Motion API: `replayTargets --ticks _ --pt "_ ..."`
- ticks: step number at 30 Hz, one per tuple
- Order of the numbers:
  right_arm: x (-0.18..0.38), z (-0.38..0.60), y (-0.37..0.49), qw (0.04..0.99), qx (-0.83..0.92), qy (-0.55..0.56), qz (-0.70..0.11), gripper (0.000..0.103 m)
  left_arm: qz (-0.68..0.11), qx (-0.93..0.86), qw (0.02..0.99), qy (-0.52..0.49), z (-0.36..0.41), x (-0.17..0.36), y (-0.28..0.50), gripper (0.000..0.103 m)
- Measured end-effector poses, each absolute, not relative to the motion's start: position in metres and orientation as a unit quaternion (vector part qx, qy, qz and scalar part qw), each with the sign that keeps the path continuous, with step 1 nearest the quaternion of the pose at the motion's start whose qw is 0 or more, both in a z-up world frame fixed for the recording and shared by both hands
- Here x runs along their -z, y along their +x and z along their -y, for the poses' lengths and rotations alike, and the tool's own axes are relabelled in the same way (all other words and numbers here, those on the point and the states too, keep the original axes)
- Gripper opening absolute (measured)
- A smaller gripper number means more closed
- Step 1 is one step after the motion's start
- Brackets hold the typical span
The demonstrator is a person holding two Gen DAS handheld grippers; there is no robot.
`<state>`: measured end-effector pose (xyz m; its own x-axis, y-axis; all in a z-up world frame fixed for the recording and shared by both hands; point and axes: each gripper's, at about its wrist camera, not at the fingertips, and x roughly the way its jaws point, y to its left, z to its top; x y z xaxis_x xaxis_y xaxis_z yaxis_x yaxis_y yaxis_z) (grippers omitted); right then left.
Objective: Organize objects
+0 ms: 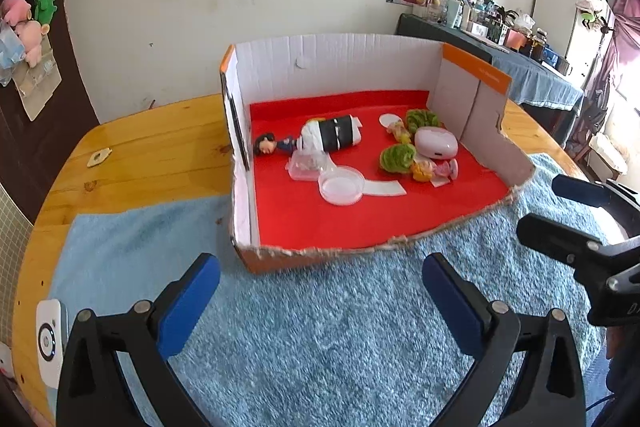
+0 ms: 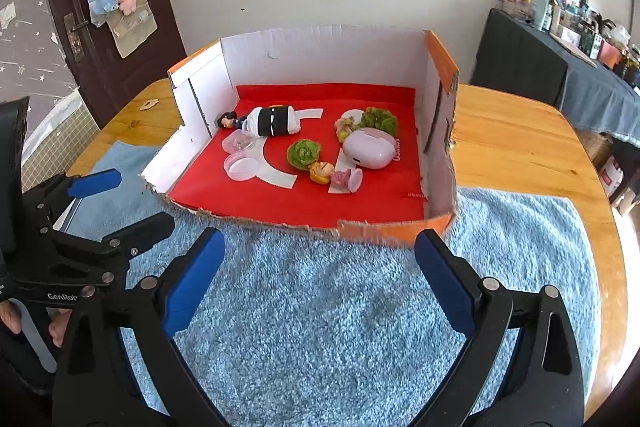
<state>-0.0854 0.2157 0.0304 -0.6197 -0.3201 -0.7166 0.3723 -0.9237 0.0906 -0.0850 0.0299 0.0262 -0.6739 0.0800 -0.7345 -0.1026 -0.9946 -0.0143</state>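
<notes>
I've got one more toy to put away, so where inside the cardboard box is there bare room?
Free: the red lining along the box's torn front edge, and the strip under the back wall. Crowded: the middle, from the dark-haired figurine to the pink case.

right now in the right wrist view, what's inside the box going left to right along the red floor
dark-haired figurine → black-and-white wrapped roll → green frilly ball → pink oval case

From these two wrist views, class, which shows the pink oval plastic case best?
The right wrist view: the pink oval plastic case lies unobstructed, its side lettering visible. The left wrist view shows it smaller, partly behind a green fuzzy ball.
</notes>
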Motion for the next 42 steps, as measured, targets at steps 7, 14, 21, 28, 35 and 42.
replayTargets --ticks 7,14,21,28,35,42 --pt "-0.021 -0.220 -0.074 0.185 0.900 0.395 -0.024 0.102 -0.010 -0.910 0.050 -0.410 -0.031 -0.014 -0.074 0.103" --pt "-0.004 -0.225 -0.065 0.178 0.897 0.404 -0.007 0.103 -0.003 -0.905 0.042 -0.423 -0.027 0.001 -0.067 0.103" --pt "0.010 -0.230 -0.062 0.168 0.895 0.413 0.000 0.103 0.001 -0.902 0.039 -0.431 -0.026 0.011 -0.062 0.103" --pt "0.018 -0.231 -0.061 0.166 0.893 0.418 0.001 0.103 0.005 -0.897 0.030 -0.441 -0.022 0.020 -0.061 0.103" --pt "0.025 -0.233 -0.061 0.163 0.892 0.422 0.006 0.103 0.000 -0.898 0.013 -0.441 -0.022 0.023 -0.062 0.103" --pt "0.032 -0.236 -0.062 0.157 0.892 0.425 0.007 0.103 0.014 -0.893 0.004 -0.449 -0.016 0.030 -0.067 0.103"
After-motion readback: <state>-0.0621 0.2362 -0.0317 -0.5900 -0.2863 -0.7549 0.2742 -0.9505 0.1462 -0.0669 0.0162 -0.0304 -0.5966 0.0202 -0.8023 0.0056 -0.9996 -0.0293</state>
